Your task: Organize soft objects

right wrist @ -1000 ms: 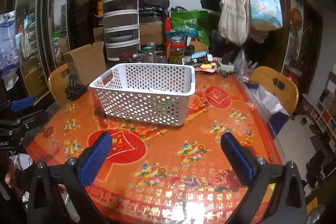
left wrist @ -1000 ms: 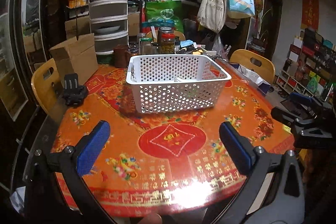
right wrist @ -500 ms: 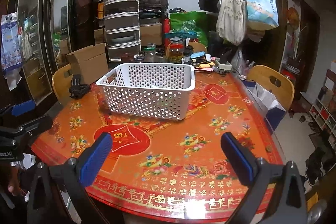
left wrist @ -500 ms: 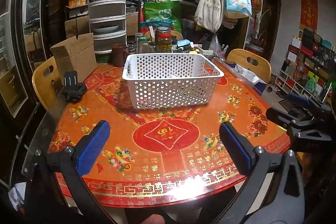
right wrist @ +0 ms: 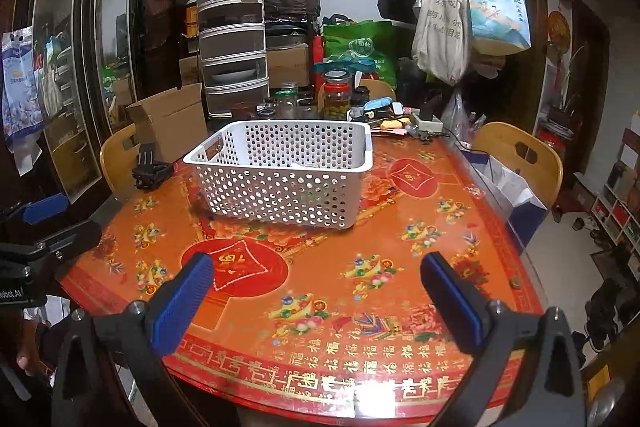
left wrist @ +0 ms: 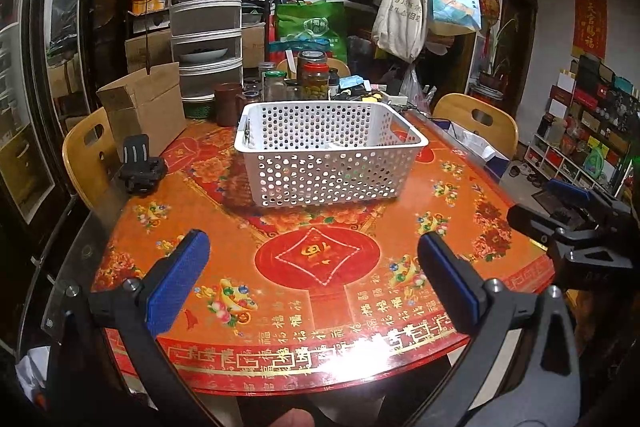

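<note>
The left gripper (left wrist: 312,281) fills the bottom of its own view, blue pads (left wrist: 176,281) spread wide with nothing between them, held above the near edge of the red table (left wrist: 320,311). The right gripper (right wrist: 316,301) sits likewise at the bottom of its view, fingers wide apart and holding nothing. The white perforated basket (left wrist: 328,163) stands on the table in the middle of both frames, well apart from both grippers. Something pale lies inside it, too hidden to identify. A black mount (left wrist: 140,171) sits at left centre, near a cardboard box (left wrist: 144,107).
</note>
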`<state>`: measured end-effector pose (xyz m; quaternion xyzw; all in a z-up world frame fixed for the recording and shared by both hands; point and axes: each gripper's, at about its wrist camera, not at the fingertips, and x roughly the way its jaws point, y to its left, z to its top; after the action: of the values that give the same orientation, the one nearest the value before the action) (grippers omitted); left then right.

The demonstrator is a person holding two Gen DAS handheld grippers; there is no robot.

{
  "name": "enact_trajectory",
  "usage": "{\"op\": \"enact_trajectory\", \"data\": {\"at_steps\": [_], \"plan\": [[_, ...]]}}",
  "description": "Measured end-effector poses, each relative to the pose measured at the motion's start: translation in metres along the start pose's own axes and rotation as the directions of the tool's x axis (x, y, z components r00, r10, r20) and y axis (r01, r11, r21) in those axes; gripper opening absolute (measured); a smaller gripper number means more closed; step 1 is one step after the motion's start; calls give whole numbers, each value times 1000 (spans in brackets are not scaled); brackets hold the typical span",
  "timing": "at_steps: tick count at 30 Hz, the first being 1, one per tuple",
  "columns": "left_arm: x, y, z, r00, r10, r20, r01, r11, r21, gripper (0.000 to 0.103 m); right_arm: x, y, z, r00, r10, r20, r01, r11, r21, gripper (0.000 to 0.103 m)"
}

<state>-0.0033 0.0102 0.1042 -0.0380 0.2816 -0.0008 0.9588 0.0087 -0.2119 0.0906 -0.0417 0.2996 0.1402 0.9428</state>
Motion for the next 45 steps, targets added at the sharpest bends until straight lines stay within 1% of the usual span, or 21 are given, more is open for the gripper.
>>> {"op": "enact_trajectory", "data": {"at_steps": [45], "plan": [[1,2,-7,1000,-5,-4,5,1000,-3,103,-4,9,-1,1000,8,4,-8,1000,-7,103]]}}
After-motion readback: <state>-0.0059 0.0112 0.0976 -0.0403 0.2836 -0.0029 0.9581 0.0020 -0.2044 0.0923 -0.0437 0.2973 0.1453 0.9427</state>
